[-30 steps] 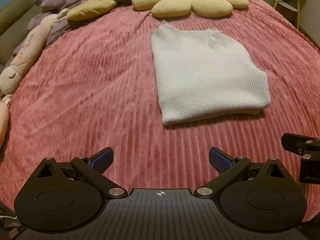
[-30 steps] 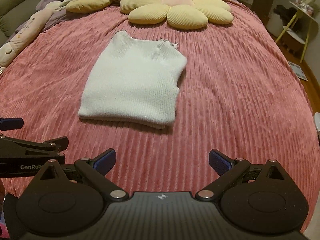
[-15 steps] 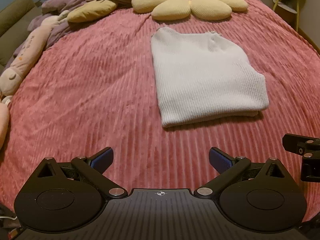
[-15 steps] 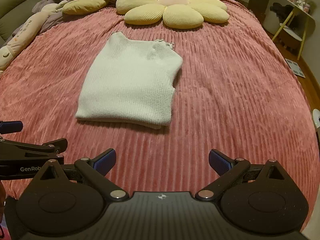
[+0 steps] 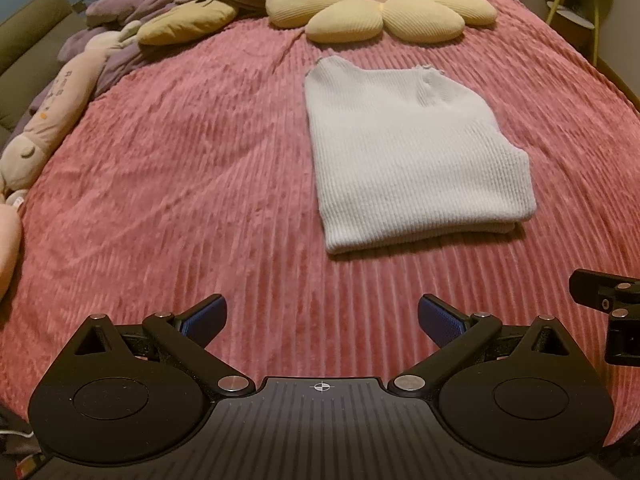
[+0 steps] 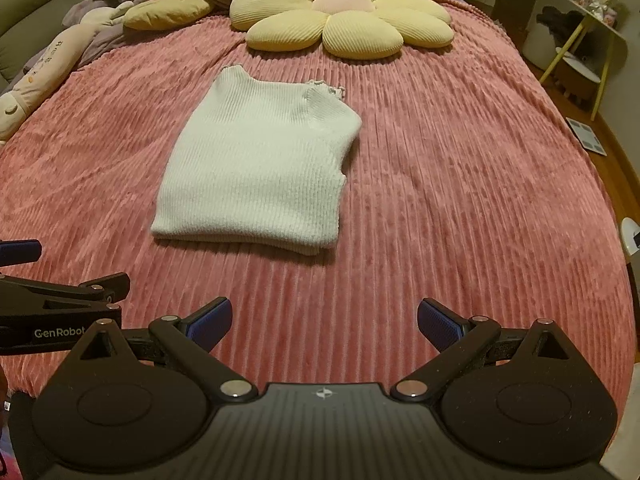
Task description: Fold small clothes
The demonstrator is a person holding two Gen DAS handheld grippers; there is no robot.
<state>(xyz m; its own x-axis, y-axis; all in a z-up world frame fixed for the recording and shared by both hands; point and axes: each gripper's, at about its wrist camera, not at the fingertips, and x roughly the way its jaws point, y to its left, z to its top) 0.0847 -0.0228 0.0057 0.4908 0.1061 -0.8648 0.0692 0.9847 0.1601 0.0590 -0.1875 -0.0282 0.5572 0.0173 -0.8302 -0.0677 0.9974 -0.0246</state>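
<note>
1. White ribbed knit top lies flat on the pink ribbed bedspread, mid-bed, already folded to a compact rectangle; doubled layers show at the near edge. Same top in the right view, frilled collar trim at the far right corner.
2. Left hand-held gripper: jaws spread wide, blue pads apart, nothing between them. It hangs low over the near bedspread, well apart from the top, which sits ahead and to its right.
3. Right hand-held gripper: also spread wide and empty, low over the near bedspread. The top sits ahead and to its left, not touched.
4. The two tools are side by side; each shows at the edge of the other's view.
5. Step, my read: between folds or at the finish. The top looks folded at least once, edges fairly square, right side a bit stepped.
6. Next move, if another fold is wanted: go forward, pinch the two near corners, one per tool, and carry them to the far edge. Needs both layers caught, as thick knit may slip from the pads.
7. Otherwise: leave it.
8. Flower cushion and long plush toy sit at the bed's far end and left side, clear of the work.
</note>
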